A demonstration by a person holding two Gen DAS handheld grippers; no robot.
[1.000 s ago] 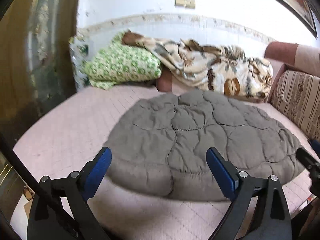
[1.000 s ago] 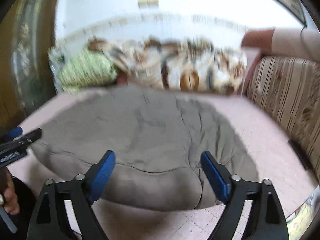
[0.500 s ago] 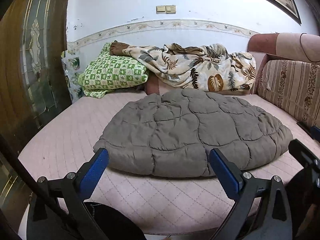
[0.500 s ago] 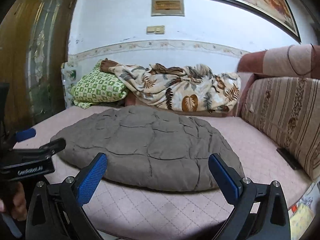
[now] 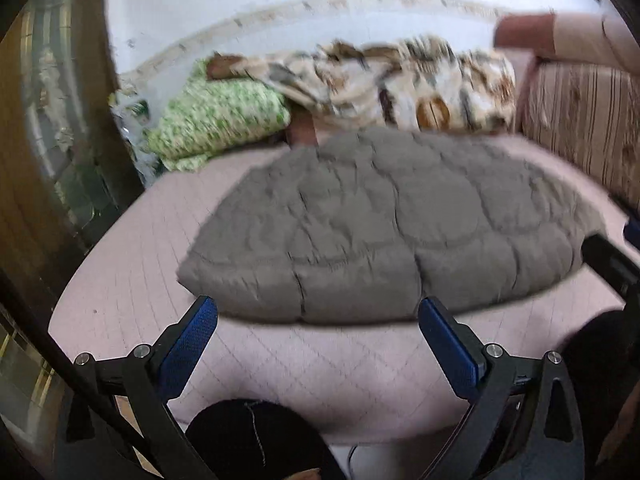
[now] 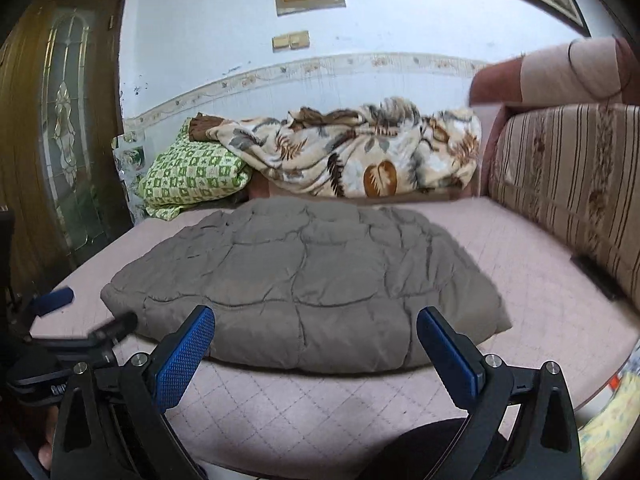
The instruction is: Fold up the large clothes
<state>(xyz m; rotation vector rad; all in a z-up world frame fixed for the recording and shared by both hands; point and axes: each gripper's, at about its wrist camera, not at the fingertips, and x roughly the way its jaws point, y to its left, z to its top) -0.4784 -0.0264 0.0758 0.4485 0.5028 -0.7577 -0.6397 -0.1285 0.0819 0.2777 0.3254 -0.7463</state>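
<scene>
A large grey quilted garment (image 5: 384,232) (image 6: 304,284) lies flat in a folded, rounded mass on the pink quilted bed (image 5: 132,280) (image 6: 532,280). My left gripper (image 5: 318,320) is open, its blue pads just short of the garment's near edge, nothing between them. My right gripper (image 6: 316,328) is also open, with the garment's near edge showing between its pads but not pressed by them. The left gripper (image 6: 54,302) shows at the left of the right wrist view; the right gripper's finger (image 5: 608,256) shows at the right of the left wrist view.
A green patterned pillow (image 6: 192,176) and a leaf-print blanket (image 6: 360,152) lie at the head of the bed against the wall. A striped sofa back (image 6: 568,184) runs along the right. A wooden door with glass (image 6: 60,132) stands on the left. A dark-clothed knee (image 5: 248,440) is below.
Both grippers pulled back from the garment, then the left one tilted down toward its near edge again. The right gripper's jaws widened slightly. The garment lies as before.
</scene>
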